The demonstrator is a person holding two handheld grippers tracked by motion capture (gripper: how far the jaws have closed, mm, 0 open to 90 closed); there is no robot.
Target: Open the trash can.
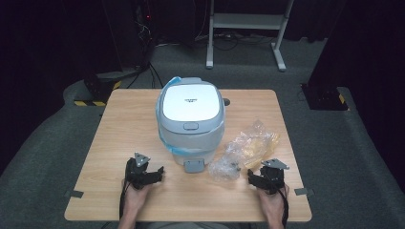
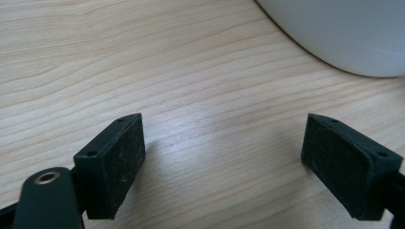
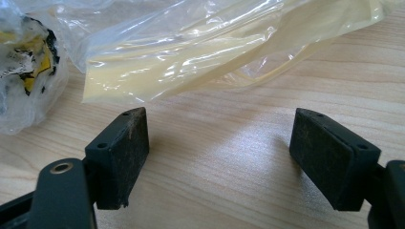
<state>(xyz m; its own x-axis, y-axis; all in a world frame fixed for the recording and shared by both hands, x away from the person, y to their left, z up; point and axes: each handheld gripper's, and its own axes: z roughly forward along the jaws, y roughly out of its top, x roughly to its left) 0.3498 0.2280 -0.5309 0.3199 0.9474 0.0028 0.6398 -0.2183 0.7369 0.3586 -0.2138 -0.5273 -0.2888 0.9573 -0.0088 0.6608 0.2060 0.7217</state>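
Note:
A white and grey rice cooker (image 1: 191, 114) with its lid down stands mid-table, and bluish film clings to its lower body. Its rounded base (image 2: 344, 33) shows at the top right of the left gripper view. Crumpled clear and yellowish plastic bags (image 1: 246, 148) lie to the cooker's right. My left gripper (image 1: 159, 172) rests on the table in front of the cooker's left side, open, with bare wood between its jaws (image 2: 224, 157). My right gripper (image 1: 251, 177) sits just in front of the bags, open too (image 3: 219, 152). The yellowish bag (image 3: 200, 52) lies just beyond its jaws, untouched.
The wooden table (image 1: 124, 124) has bare room on its left half and along the front edge. A small clear bag with a yellow and black item (image 3: 28, 71) lies left of the yellowish one. Dark floor, cables and a white frame (image 1: 246, 28) lie behind the table.

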